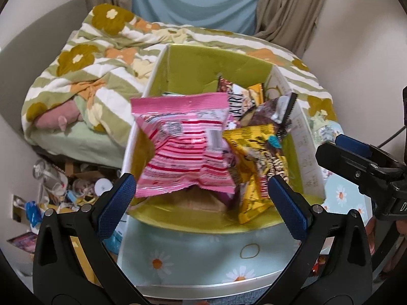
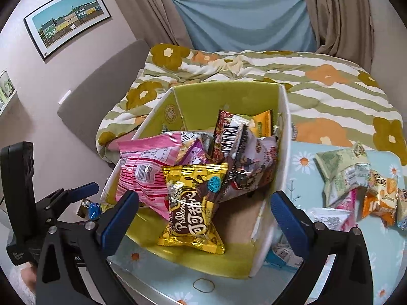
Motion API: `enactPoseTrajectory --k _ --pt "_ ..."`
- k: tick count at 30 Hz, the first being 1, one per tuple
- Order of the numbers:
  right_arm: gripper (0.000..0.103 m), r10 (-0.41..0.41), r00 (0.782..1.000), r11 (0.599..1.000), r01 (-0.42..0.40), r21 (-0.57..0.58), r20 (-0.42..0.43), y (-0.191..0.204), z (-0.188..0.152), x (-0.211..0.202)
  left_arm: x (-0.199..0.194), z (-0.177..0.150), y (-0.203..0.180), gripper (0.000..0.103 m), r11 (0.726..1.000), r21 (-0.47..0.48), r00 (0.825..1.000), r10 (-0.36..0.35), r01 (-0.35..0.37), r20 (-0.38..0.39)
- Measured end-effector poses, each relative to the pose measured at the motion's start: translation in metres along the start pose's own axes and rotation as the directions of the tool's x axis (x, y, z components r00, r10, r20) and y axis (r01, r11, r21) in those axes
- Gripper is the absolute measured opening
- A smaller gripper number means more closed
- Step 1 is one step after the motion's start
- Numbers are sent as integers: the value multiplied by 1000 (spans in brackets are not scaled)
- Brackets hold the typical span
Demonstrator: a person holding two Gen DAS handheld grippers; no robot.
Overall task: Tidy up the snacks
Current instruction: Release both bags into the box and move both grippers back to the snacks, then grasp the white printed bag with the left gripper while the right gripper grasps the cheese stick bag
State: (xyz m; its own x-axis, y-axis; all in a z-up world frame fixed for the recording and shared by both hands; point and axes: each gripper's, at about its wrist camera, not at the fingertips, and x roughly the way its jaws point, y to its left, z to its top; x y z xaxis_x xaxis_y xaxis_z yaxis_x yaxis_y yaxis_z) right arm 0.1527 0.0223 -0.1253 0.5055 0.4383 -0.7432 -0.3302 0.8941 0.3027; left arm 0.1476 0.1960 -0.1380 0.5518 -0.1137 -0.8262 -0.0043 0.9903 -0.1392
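Observation:
An open cardboard box with a green inside stands on a table with a daisy-print cloth. In it lie a pink striped snack bag, a yellow Pillows bag and several other packets. My left gripper is open and empty just before the box's near edge, with the pink bag beyond its tips. My right gripper is open and empty over the box's near side; it also shows in the left wrist view. Several loose snack packets lie on the table right of the box.
A bed with a flowered striped quilt lies right behind the table. Curtains hang at the back. Clutter covers the floor to the left of the table. A rubber band lies on the tablecloth before the box.

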Motion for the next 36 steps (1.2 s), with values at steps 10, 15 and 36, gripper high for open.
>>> enactPoseTrajectory --k 10,15,36 --pt "103 -33 996 999 29 45 85 -41 -2 -64 -16 -4 -49 103 999 39 999 -6 4 37" --pt "103 -66 992 997 61 46 111 -80 -4 -99 -19 -8 -90 103 999 27 998 -26 24 56" --pt "103 -170 984 979 163 124 52 -291 -56 -152 78 -62 -271 103 961 95 965 253 -258 62"
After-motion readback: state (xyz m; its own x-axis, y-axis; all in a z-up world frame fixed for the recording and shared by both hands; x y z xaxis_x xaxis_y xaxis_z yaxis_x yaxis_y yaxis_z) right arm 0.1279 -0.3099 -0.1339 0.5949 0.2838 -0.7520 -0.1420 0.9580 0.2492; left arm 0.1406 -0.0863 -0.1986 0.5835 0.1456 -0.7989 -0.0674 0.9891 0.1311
